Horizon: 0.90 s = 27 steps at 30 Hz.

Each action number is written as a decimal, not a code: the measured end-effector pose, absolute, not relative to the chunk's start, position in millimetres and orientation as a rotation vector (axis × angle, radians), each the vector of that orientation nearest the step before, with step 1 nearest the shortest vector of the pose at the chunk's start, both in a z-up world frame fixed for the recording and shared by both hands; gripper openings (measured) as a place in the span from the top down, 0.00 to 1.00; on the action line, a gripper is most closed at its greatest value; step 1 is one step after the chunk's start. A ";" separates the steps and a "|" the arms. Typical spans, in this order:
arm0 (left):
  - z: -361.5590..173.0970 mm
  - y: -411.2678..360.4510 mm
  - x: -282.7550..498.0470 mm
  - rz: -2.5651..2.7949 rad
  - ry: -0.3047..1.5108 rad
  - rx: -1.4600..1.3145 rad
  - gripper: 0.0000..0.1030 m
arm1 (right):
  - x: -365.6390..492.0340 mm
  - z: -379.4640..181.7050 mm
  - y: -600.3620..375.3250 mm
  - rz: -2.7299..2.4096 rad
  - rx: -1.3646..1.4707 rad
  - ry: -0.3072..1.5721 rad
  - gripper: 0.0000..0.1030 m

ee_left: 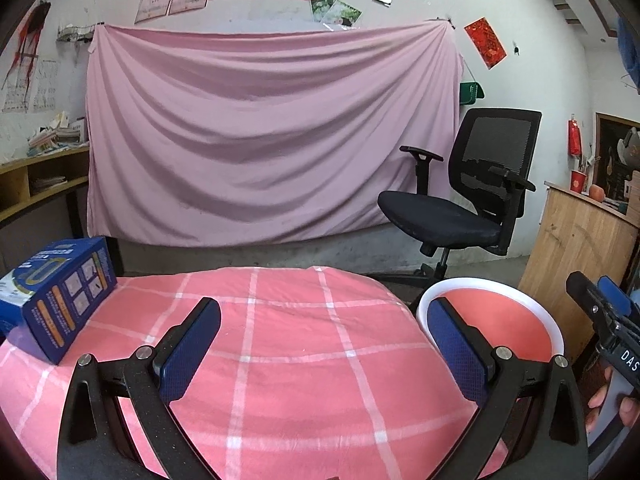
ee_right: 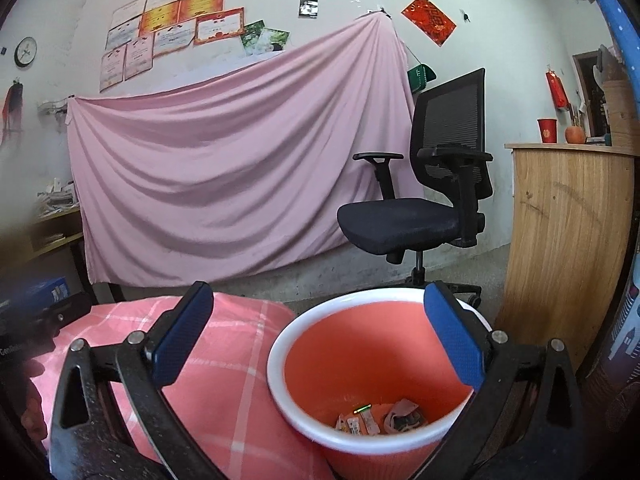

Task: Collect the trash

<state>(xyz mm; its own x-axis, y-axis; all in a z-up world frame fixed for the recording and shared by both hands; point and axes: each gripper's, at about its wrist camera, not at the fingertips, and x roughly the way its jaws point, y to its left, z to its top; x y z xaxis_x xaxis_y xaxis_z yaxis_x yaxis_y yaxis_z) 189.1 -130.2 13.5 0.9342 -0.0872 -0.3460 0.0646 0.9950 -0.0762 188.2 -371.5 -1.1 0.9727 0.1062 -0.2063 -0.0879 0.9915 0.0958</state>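
Both the left gripper (ee_left: 324,344) and right gripper (ee_right: 320,340) are held spread and empty beside the bin (ee_right: 280,364), at whose bottom the trash (ee_right: 380,420) lies, with the table (ee_left: 280,340) just left of it.

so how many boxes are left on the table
1. A blue box sits at the table's far left edge on the pink checked cloth, clear of the open left gripper. The near part of the table is hidden behind the gripper.
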 end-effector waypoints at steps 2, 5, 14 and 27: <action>13.7 -129.5 180.5 -0.077 0.352 -0.060 0.02 | 177.9 -1.1 -366.3 0.101 0.065 0.204 0.00; 13.4 -124.1 162.7 -0.079 0.338 -0.063 0.02 | 164.5 -0.4 -360.0 0.096 0.046 0.181 0.00; 12.1 -110.8 122.3 -0.096 0.293 -0.025 0.02 | 124.3 -2.0 -345.9 0.083 0.080 0.147 0.00; 2.4 -75.9 75.0 -0.071 0.289 -0.034 0.02 | 70.7 -5.1 -307.1 0.092 0.063 0.139 0.00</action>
<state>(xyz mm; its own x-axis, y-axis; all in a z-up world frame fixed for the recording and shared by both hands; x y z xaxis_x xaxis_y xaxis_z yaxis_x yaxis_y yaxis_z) 75.0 -75.9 2.4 0.9560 -0.0747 -0.2837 0.0648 0.9969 -0.0439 70.7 -307.1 -5.1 0.9861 0.0961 -0.1358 -0.0874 0.9938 0.0687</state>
